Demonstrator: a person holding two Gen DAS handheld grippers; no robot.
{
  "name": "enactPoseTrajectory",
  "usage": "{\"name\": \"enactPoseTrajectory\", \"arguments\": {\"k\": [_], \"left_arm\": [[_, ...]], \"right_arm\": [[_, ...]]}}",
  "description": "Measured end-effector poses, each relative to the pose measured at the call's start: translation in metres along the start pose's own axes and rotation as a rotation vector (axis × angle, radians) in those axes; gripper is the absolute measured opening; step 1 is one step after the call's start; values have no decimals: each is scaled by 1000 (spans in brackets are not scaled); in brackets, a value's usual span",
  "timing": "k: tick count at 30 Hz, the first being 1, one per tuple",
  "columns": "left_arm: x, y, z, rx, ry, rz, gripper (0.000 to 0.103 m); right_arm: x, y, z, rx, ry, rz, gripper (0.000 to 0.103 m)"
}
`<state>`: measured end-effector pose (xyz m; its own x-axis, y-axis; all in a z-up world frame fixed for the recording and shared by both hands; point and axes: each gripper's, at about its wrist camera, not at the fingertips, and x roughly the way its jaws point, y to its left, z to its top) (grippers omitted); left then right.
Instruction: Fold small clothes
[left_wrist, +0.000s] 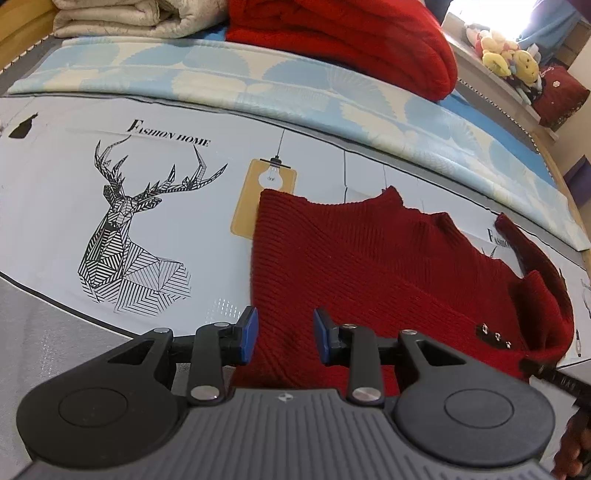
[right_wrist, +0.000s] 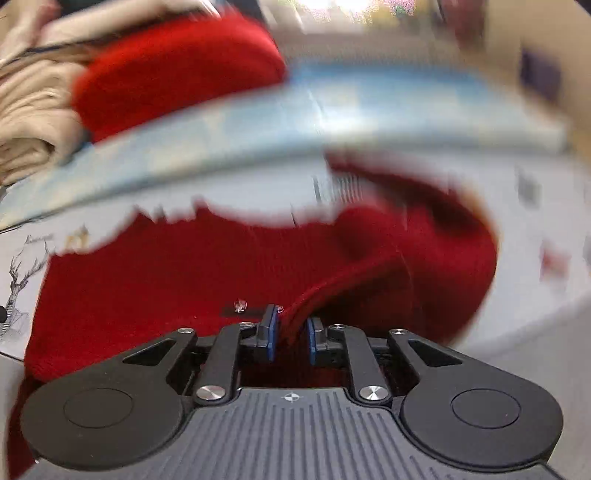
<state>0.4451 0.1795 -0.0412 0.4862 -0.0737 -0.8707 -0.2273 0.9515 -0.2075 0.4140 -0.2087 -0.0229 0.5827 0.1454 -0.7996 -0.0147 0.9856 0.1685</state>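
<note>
Right wrist view smeared by blur, red sweater (right_wrist: 184, 280) edges perhaps jagged, its lower part hidden behind gripper bodies

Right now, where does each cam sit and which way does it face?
Left wrist: on the left hand-held gripper, angled down at the red knit sweater on the deer-print sheet; blue pads apart, a hand at the lower right edge.
Right wrist: on the right hand-held gripper, blurred, pads clamping a sweater fold.
Shared: sweater, sheet, red blanket.
</note>
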Motion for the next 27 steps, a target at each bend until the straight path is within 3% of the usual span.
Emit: {"name": "enactPoseTrajectory", "arguments": {"k": [5,9,14,18,24,25,26,27], "left_arm": [[11,5,5,-38,14,-7,35],[27,13,10,-70,18,-18,35],[53,18,18,-95,7,-32,37],[72,17,21,-90,-5,-26,45],[90,20,23,-88,-29,-32,49],[92,21,24,-91,-32,-38,49],[93,21,24,-88,-34,-49,32],[92,21,25,-77,-40,-55,24]], "right_arm": [[16,-22,-1,180,70,25,37],[28,-41,-3,352,121,-4,37],[24,-52,-2,415,93,-50,37],[17,-54,-1,428,58,-73,16],[11,-43,12,404,-30,-29,10],[11,-41,15,399,-45,-15,10],[11,-38,18,392,-61,-3,10],[9,-35,21,380,-77,9,10]]}}
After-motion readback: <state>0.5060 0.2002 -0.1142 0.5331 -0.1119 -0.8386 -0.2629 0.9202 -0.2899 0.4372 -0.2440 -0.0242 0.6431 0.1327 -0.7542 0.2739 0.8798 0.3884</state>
